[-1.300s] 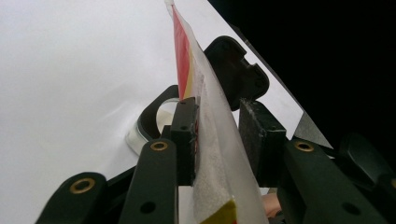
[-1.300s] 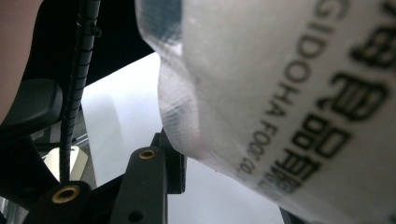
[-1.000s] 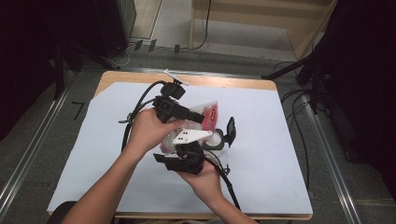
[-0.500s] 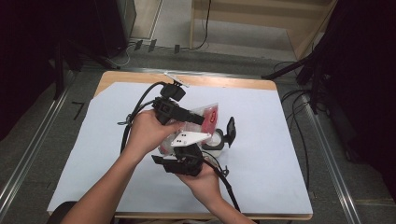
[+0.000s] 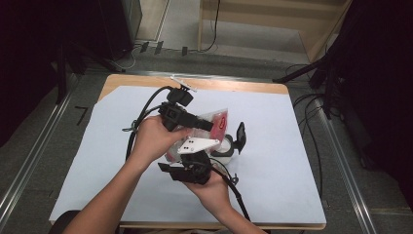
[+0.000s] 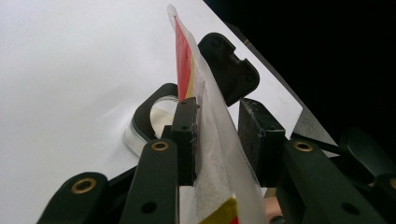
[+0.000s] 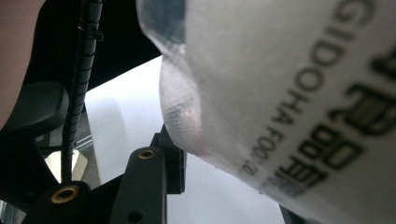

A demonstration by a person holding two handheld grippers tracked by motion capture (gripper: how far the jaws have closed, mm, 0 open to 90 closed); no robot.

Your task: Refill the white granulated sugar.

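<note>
A clear plastic pouch [image 5: 217,118] with a red label is held above the table between both grippers. My left gripper [image 5: 205,125] comes from the left and is shut on the pouch [image 6: 205,93], whose film is squeezed between its pads [image 6: 186,135]. From below, my right gripper [image 5: 192,155] reaches up to it. The printed pouch [image 7: 280,93] lies against its left pad [image 7: 170,161] and hides the other jaw. Under the pouch on the table sits a round clear tub [image 5: 225,147] with its black hinged lid [image 5: 239,135] standing open. The tub [image 6: 154,116] and lid [image 6: 229,65] lie beyond the left jaws.
A white sheet [image 5: 292,161] covers the wooden table [image 5: 234,87]. Black cables trail from the left gripper [image 5: 141,122] and from the right one [image 5: 238,195]. Dark floor, metal rails and more cables surround the table.
</note>
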